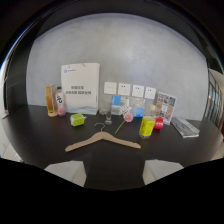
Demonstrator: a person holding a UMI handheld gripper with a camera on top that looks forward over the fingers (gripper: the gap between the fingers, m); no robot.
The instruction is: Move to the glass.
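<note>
The claw (112, 172) hangs with its fingers apart, nothing between them. The glass (108, 116) stands well beyond them on the dark counter (40, 131), just behind a wooden hanger (102, 140).

worktop (30, 125): dark, against grey wall | near centre: wooden hanger (102, 141) | far row, left to right: amber bottle (50, 101), white paper bag (80, 89), green block (77, 119), glass (108, 116), yellow cup (146, 126), booklet (185, 127)

Demo/test setup: dark table (45, 127) against plain grey wall (130, 55), wall switches (124, 90), printed sign (80, 87), assorted bottles.
</note>
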